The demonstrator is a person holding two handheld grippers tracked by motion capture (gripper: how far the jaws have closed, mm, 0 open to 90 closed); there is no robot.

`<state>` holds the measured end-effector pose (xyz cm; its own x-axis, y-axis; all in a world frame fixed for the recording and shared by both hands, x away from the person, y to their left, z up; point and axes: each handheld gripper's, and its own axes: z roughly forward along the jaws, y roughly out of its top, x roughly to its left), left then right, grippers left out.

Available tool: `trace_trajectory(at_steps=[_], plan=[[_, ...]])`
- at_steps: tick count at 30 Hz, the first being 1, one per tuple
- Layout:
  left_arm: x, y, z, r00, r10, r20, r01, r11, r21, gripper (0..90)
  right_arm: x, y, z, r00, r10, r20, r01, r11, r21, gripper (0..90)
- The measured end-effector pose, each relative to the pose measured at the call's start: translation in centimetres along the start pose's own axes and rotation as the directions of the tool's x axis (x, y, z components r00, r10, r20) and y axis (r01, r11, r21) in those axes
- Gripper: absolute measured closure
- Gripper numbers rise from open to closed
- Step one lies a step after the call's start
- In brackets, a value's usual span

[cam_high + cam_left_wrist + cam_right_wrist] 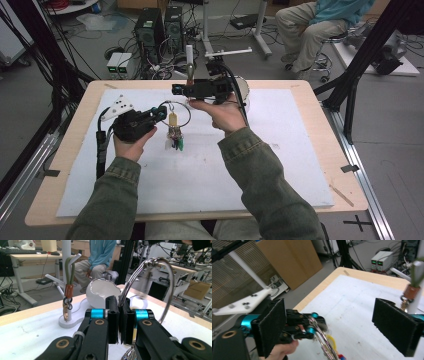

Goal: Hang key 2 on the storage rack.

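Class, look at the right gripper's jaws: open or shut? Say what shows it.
Open. In the right gripper view the right gripper has its two black pads far apart, with bare white mat between them and nothing gripped.

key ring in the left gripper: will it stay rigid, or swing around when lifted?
The key ring is thin metal wire pinched at one spot by the left gripper, so it probably holds shape. The keys hang loose below and would likely swing and pull it downward.
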<state>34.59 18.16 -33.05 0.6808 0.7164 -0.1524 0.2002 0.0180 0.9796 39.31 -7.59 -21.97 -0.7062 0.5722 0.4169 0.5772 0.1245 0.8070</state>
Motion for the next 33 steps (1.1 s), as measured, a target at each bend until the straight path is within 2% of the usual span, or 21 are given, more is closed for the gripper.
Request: trace_trajectory(at_steps=[2,4,7,10,18,33], plan=[[0.1,0.0,0.0,1.0,0.001,0.0,-0.001,1.0,-0.001,86.3,-0.5,-0.3,-0.2,1.0,0.008,0.005,-0.008,1.0,0.003,8.7],[0.1,0.0,0.1,1.0,-0.002,-0.006,0.002,1.0,-0.002,86.3,-1.0,-0.5,-0.4,0.9998,0.01,0.019,-0.01,1.0,0.005,2.2],[0.2,0.0,0.1,0.9998,-0.011,-0.014,0.011,0.9999,-0.002,86.4,-1.6,-1.0,-0.8,0.9995,0.006,0.032,-0.006,1.0,0.006,1.0],[0.3,0.0,0.1,0.9997,-0.014,-0.019,0.014,0.9999,-0.005,86.5,-2.2,-1.5,-1.1,0.9983,0.006,0.058,-0.006,1.0,0.01,0.7],[0.7,0.3,0.0,0.9993,-0.02,-0.03,0.02,0.9997,-0.013,86.7,-4.1,-3.3,-2.3,0.9924,-0.027,0.12,0.027,1.0,-0.002,0.7],[2.0,1.4,0.0,0.997,-0.021,-0.075,0.02,0.9997,-0.017,86.8,-7.5,-6.9,-5.0,0.9845,-0.009,0.175,0.02,0.998,-0.063,0.7]])
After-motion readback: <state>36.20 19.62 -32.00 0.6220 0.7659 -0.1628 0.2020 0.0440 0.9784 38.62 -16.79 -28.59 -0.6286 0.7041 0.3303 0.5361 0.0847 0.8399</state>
